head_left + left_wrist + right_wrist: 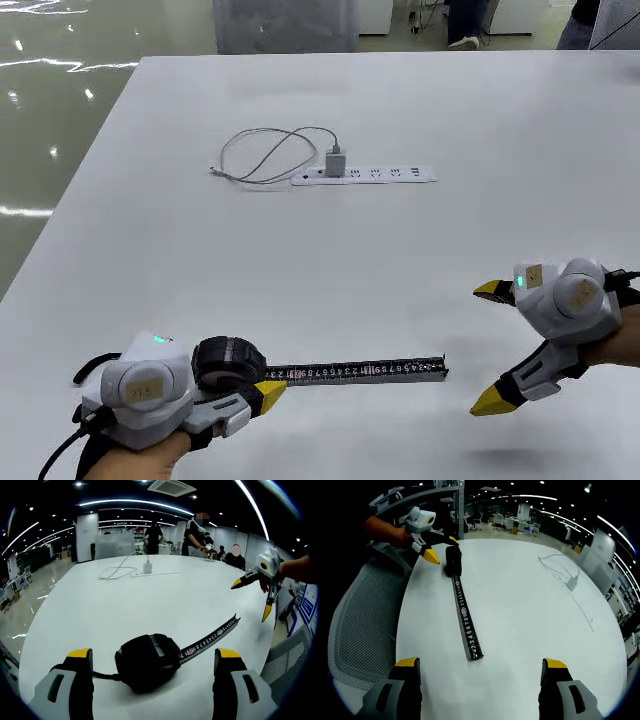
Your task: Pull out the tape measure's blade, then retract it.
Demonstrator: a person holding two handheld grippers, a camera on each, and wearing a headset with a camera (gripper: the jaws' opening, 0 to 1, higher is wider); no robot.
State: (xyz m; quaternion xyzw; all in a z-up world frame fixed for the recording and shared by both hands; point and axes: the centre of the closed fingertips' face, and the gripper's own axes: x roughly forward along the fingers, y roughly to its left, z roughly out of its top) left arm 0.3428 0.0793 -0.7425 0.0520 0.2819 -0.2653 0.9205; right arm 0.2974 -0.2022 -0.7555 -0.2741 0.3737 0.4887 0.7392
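Surface: white, smooth, matte table [300, 270] with a rounded edge; glossy pale floor beyond it reflects the ceiling lights.
Background items: flat white power strip [375, 175] far ahead of both grippers, with a boxy white charger [335, 163] plugged in and a thin grey cable [265, 155] looped beside it.
Seat: grey mesh chair [365, 615] at the table's edge, seen in the right gripper view.
Left gripper [153, 655]: grey-white shell, 2 black fingers [80, 655] with yellow tips; a hand grips it from behind, low over the table, aimed along the blade.
Left fingers: spread wide, with a clear gap on each side of the case, touching nothing.
Right gripper [489, 345]: same build, held in a hand at the right edge of the head view, rolled so 1 finger sits above the other, and pointing back toward the left gripper.
Right fingertips [492, 401]: wide apart, holding nothing.
Tape measure case [228, 362]: rounded, black, ribbed on top, resting on the table between the left fingers; a thin black strap trails from it toward 1 finger.
Blade [360, 371]: dark flat strip printed with pale and red numerals, extended straight and lying flat on the table.
Blade end: squared tip near the right fingers, ahead of the gap between them, clear of both.
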